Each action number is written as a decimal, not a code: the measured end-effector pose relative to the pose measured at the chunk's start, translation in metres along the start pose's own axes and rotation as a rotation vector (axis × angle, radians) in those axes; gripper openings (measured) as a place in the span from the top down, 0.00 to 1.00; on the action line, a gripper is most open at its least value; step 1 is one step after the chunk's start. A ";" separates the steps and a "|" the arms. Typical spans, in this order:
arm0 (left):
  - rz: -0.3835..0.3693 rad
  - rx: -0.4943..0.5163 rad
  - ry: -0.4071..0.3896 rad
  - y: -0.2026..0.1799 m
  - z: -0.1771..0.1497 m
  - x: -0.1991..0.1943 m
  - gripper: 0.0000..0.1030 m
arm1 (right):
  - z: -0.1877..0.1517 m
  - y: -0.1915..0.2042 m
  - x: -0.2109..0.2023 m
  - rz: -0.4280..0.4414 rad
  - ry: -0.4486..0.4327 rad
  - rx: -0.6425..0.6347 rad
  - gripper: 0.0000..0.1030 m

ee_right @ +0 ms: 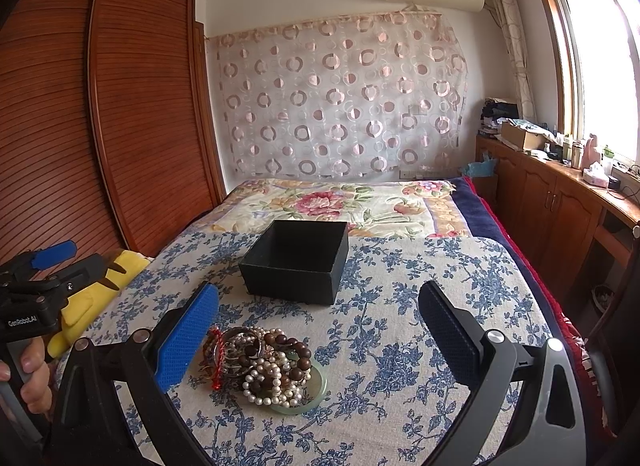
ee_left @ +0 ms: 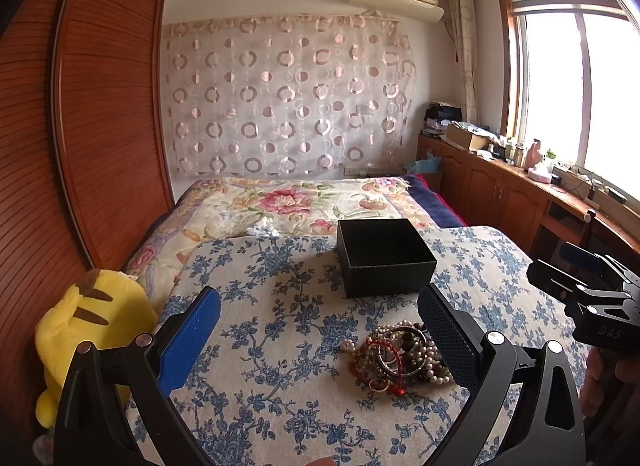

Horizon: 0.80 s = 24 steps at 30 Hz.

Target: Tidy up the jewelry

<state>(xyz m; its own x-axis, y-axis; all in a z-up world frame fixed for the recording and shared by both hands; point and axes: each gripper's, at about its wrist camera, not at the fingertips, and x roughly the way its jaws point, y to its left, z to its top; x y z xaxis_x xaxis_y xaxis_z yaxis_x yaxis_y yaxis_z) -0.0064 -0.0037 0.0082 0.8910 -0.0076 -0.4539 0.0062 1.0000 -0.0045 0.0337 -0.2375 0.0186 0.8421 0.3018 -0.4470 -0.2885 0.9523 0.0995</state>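
Note:
A pile of jewelry (ee_left: 396,358) lies on a blue-flowered cloth: pearl strands, wooden beads, metal bangles, a red cord. In the right wrist view the jewelry pile (ee_right: 264,370) also shows a pale green bangle (ee_right: 316,394). An open, empty black box (ee_left: 384,256) stands just beyond the pile; it also shows in the right wrist view (ee_right: 298,258). My left gripper (ee_left: 320,330) is open, above the cloth, with the pile by its right finger. My right gripper (ee_right: 320,330) is open, with the pile by its left finger. Neither holds anything.
The cloth (ee_left: 280,306) covers the foot of a bed with a floral quilt (ee_left: 288,201). A yellow plush toy (ee_left: 84,330) lies at the bed's left edge. A wooden wardrobe (ee_left: 80,145) stands left; a cluttered low cabinet (ee_left: 520,177) runs under the window at right.

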 end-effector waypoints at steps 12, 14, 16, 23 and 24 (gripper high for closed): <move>-0.001 -0.002 0.001 0.000 -0.001 0.001 0.07 | 0.000 0.000 0.000 0.000 0.000 0.000 0.02; 0.000 -0.002 0.001 0.000 -0.001 0.001 0.07 | 0.000 0.006 -0.002 0.000 0.000 -0.001 0.02; -0.001 -0.002 0.002 0.000 -0.001 0.001 0.07 | 0.000 0.005 -0.001 0.000 0.000 0.000 0.02; -0.002 -0.001 0.007 -0.001 -0.004 0.004 0.07 | 0.000 0.004 -0.001 0.001 -0.001 -0.001 0.02; -0.002 -0.001 0.007 -0.001 -0.004 0.004 0.07 | 0.000 0.004 -0.001 0.001 0.000 -0.001 0.02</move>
<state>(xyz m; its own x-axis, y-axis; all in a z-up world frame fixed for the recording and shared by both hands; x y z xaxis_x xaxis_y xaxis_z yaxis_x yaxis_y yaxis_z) -0.0047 -0.0042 0.0032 0.8877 -0.0094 -0.4603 0.0075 1.0000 -0.0060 0.0317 -0.2342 0.0198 0.8421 0.3024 -0.4466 -0.2893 0.9521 0.0991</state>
